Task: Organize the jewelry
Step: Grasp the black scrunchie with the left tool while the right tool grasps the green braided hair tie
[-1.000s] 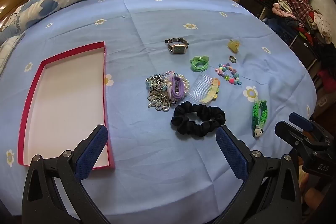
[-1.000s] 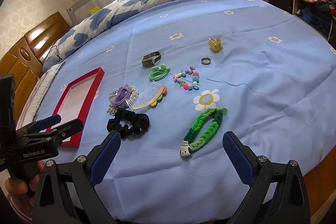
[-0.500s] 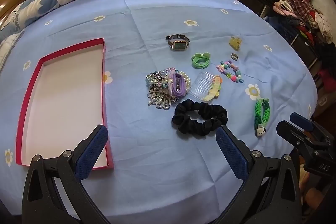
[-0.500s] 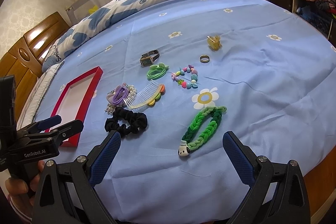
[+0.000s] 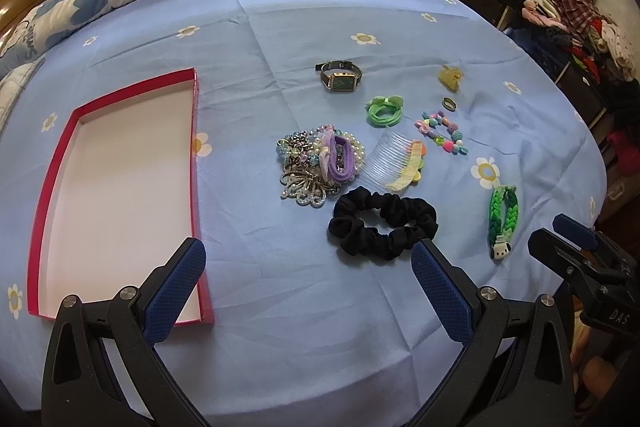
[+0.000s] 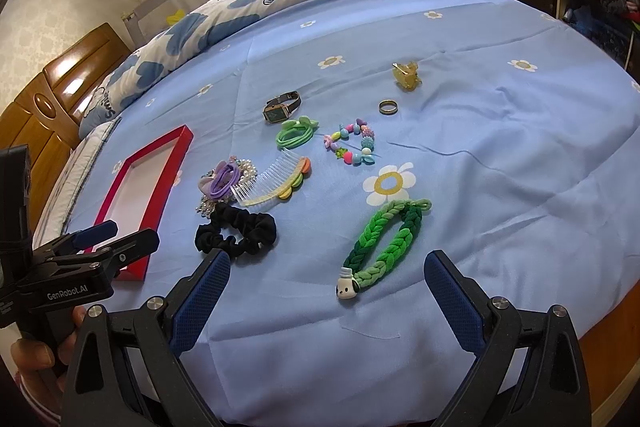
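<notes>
Blue-sheeted bed [image 5: 304,27] carries everything. Jewelry lies loose mid-bed: black scrunchie [image 5: 382,223] nearest the foot edge, bead-and-pearl heap [image 5: 316,163] and comb [image 5: 396,163] just beyond it, green braided band [image 6: 386,239] toward the right edge, watch [image 5: 340,79] and ring [image 6: 388,107] farther in. Red tray [image 5: 192,163] sits empty toward the left edge. Left tongs [image 5: 308,291] and right tongs [image 6: 326,299] both wide, holding nothing, above the foot edge. Judged: sorting not begun; next, lower onto one piece, likely scrunchie or band.
</notes>
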A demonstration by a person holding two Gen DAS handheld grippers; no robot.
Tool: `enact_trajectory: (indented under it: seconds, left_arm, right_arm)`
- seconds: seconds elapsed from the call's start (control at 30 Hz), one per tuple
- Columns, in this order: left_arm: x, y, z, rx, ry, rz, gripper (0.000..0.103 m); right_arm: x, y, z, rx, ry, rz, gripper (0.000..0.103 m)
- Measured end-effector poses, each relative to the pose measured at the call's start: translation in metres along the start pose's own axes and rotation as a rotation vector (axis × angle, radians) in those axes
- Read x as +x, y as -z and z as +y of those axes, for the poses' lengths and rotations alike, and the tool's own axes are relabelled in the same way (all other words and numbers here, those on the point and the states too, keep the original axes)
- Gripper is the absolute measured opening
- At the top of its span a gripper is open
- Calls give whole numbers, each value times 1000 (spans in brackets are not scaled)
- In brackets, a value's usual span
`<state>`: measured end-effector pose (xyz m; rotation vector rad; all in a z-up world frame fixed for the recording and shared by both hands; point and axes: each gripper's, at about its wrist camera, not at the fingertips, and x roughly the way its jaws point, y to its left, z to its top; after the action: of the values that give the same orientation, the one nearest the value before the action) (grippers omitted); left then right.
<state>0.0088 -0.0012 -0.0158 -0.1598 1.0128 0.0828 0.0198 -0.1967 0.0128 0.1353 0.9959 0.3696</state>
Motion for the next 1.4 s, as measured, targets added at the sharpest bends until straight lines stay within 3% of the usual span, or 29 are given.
enact_trajectory:
  seconds: [0.23, 0.37, 0.43, 0.57, 0.73, 0.83, 0.9, 1.0, 1.13, 1.4]
  left_arm:
    - [24, 1, 1, -15, 37, 51, 103]
    - [44, 0, 3, -56, 99, 97, 99]
    - [53, -3, 5, -74, 128, 113, 96]
    - [65, -6, 1, -54, 122, 128, 82]
    - [73, -2, -5, -19, 111, 166, 75]
    - [72, -1, -7, 5, 106, 176, 61]
    - [71, -1, -8, 25, 109, 184, 38]
    - [72, -1, -12, 44, 132, 177, 16]
    - [65, 0, -17, 67, 153, 153, 11]
    - [36, 0, -2, 32, 185, 92, 9]
  right_arm:
    - [13, 5, -10, 15, 13, 17, 97]
    - [25, 8, -15, 23, 17, 38, 96]
    - [31, 8, -18, 33, 16, 47, 86]
    - [42, 7, -25, 64, 10, 70, 77]
    - [47, 8, -30, 74, 26, 80, 65]
    - [45, 10, -32, 68, 40, 76, 55]
    - [45, 10, -33, 68, 46, 77, 47]
    - [44, 11, -34, 63, 43, 74, 36]
    - [40, 10, -31, 52, 31, 60, 11]
    - [25, -1, -14, 23, -20, 14, 11]
